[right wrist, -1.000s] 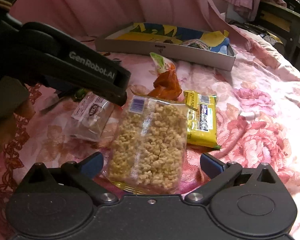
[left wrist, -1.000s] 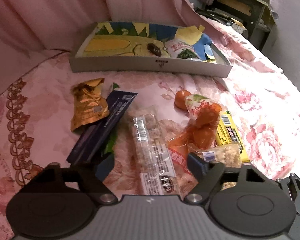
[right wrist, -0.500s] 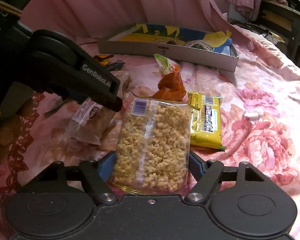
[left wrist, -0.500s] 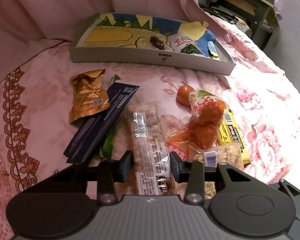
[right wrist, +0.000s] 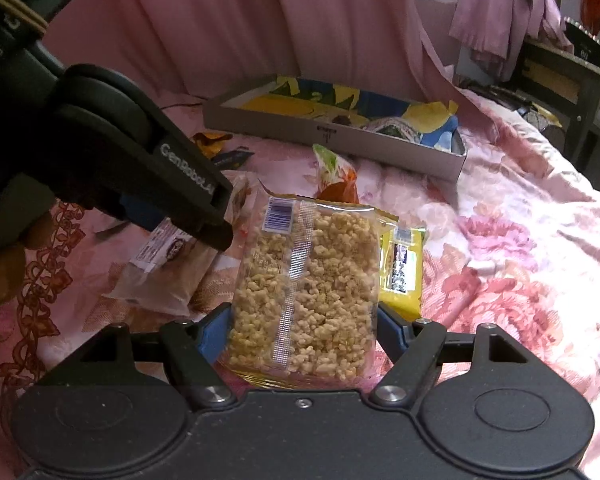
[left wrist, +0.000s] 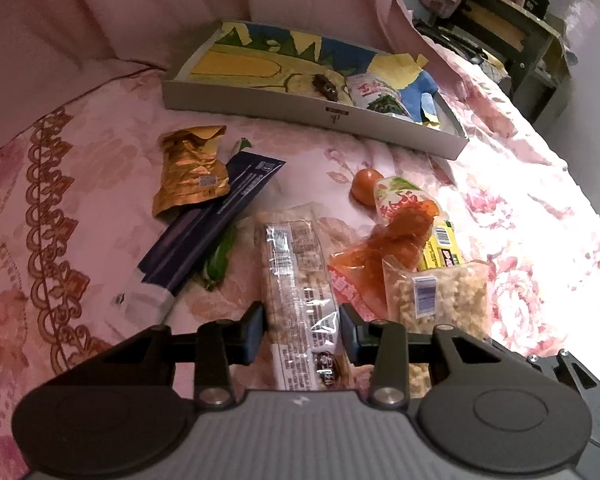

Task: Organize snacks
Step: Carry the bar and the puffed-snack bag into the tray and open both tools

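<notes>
Your left gripper (left wrist: 302,330) pinches the long clear cracker pack (left wrist: 300,292) on the bedspread (left wrist: 80,184), while only your right view shows the right gripper (right wrist: 302,330) clamping the puffed-grain bag (right wrist: 308,292).

Dim pink cast, right-side glare (fisheye-bent edges)

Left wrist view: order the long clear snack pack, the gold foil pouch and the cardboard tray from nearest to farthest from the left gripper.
1. Long clear snack pack: between the left gripper fingers.
2. Gold foil pouch: farther up, to the left.
3. Cardboard tray: farthest, at the back against the pink curtain.
</notes>
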A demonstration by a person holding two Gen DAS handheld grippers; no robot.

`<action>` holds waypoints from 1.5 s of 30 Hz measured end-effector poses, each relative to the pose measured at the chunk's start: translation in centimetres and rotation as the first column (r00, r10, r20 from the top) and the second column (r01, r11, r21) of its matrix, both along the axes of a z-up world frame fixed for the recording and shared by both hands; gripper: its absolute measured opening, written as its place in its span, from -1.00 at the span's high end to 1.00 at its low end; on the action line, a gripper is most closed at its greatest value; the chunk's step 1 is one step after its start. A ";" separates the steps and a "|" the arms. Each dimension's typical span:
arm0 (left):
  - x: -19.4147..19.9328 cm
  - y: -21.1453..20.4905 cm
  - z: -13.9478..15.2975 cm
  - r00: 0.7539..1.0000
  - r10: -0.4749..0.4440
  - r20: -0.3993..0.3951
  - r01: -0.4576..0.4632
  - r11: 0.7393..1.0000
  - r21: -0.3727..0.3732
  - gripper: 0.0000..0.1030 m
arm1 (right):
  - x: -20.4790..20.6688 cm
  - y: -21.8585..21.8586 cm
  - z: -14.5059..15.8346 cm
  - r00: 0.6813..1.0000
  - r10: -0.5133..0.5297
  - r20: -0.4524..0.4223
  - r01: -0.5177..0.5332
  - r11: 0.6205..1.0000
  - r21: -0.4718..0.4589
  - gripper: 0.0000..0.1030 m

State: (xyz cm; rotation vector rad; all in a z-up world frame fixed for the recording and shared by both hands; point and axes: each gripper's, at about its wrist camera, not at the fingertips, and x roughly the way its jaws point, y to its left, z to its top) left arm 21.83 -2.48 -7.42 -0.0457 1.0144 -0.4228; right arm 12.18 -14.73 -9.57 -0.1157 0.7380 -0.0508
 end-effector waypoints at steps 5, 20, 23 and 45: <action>-0.7 0.7 0.5 0.999 0.035 -0.005 -0.035 0.999 -0.023 0.15 | -0.4 -0.2 0.3 1.000 -0.004 0.010 0.004 1.000 -0.012 -0.47; -3.0 1.3 3.6 0.983 0.087 0.163 -0.072 0.993 -0.096 0.15 | -1.7 -1.8 3.2 0.987 -0.044 0.158 0.046 0.999 -0.007 -0.47; -2.8 1.2 4.3 0.979 0.094 0.180 -0.076 0.992 -0.103 0.15 | -2.1 -2.5 4.5 0.977 -0.054 0.206 0.056 0.998 -0.003 -0.47; 4.0 -2.6 9.2 0.943 0.107 0.315 -0.073 0.990 -0.118 0.15 | 3.8 -7.2 11.2 0.892 -0.068 0.447 0.104 0.993 -0.056 -0.47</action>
